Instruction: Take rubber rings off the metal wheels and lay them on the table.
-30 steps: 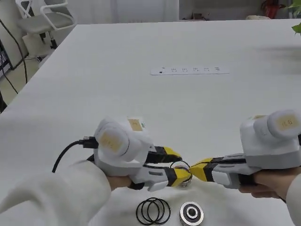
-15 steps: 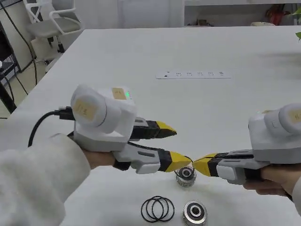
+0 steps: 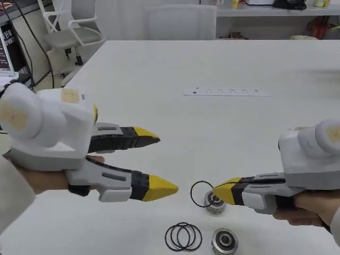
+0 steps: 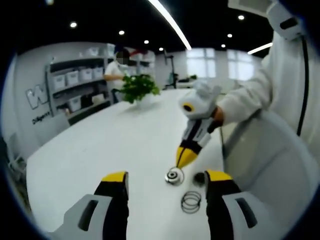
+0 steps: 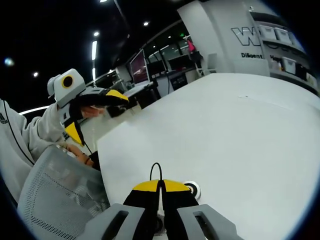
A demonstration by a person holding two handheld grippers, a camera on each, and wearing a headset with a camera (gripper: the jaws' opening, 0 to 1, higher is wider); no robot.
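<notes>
Spotted the left gripper (image 3: pixel 167 163) pulled well off to the left now, clear of everything, jaws gaping wide with nothing between them. Was tip to tip with the right gripper (image 3: pixel 217 189) over the wheel (image 3: pixel 214 205) half a second ago, so a pretty big move there. Can see the right gripper about where it was, low over that same wheel, jaws pinched tight together on a ring (image 3: pixel 192 194). Looks like a thin black loop sticking out past the yellow tips, held beside the wheel's left edge; can't tell if it touches the wheel. Wasn't sticking out clear like that before.

Counting up: two grippers and two wheels, the second one (image 3: pixel 224 240) sitting bare on the table (image 3: pixel 212 127) closer to the near edge. For rings, one in the right claw plus a small pile (image 3: pixel 183 236) lying flat just left of that second wheel. Looks like three in there, but overlapped enough that can't swear to it.
</notes>
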